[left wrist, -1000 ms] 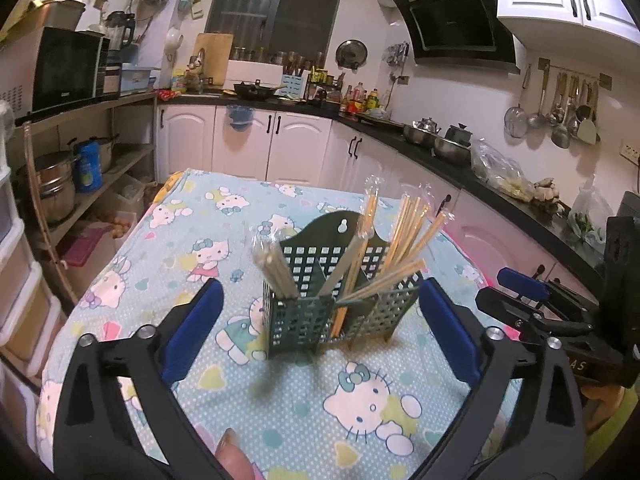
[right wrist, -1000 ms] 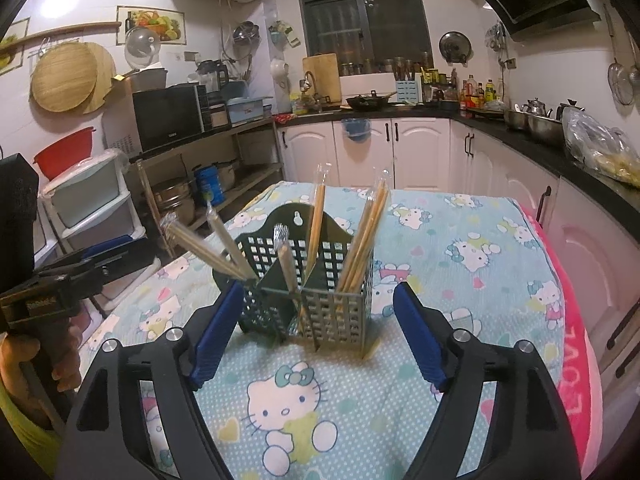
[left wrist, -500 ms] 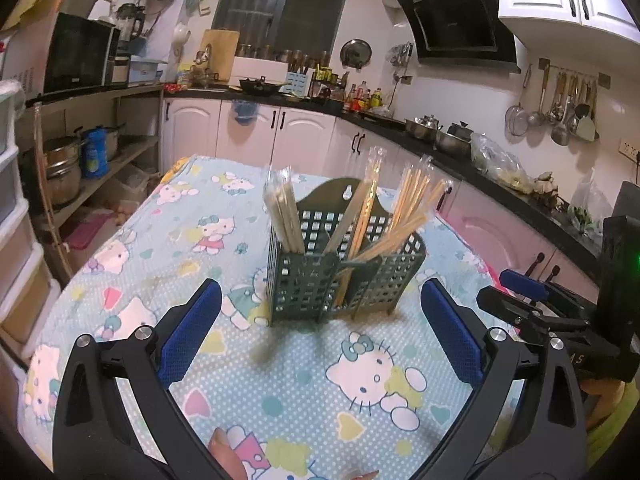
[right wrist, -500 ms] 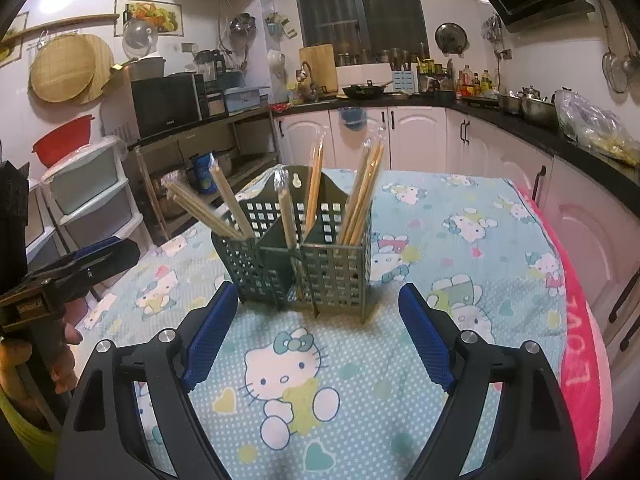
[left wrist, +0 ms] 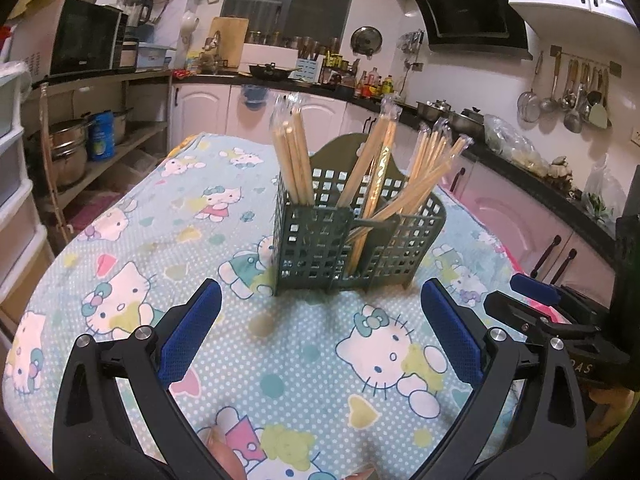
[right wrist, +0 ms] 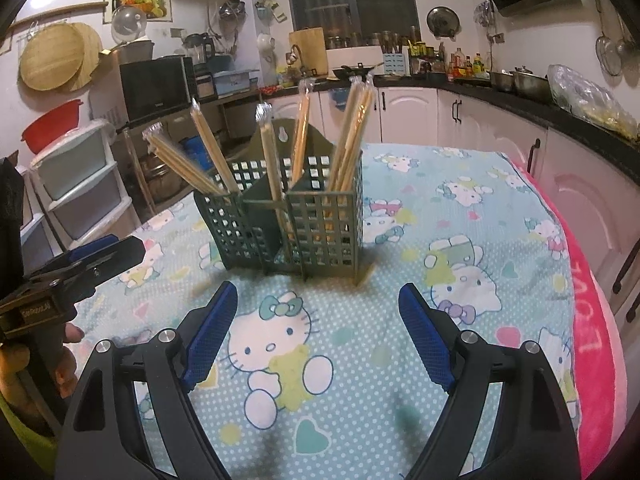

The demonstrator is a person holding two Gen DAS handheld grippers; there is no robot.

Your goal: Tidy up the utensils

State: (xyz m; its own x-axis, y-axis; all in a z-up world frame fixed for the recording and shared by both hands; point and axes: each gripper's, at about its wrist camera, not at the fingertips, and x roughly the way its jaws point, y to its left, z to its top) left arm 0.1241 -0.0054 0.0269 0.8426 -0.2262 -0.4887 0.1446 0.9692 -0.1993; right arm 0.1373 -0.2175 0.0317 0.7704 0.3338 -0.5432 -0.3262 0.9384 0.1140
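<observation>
Wrapped chopsticks [left wrist: 294, 164] | upright in green holder [left wrist: 320, 240], mid surface [left wrist: 168, 240] | left gripper [left wrist: 320, 320] wide, empty, near holder | right gripper [right wrist: 316, 320] wide, empty

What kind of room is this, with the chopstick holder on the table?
A home kitchen, it seems: a range hood on the wall, ladles hanging from a rail, and a wok on the counter behind the table.

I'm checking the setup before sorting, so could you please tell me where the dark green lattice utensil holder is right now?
The dark green plastic lattice utensil holder stands upright mid-table on the cartoon-cat tablecloth, centred in both wrist views, ahead of both open grippers, holding wrapped wooden chopsticks.
</observation>
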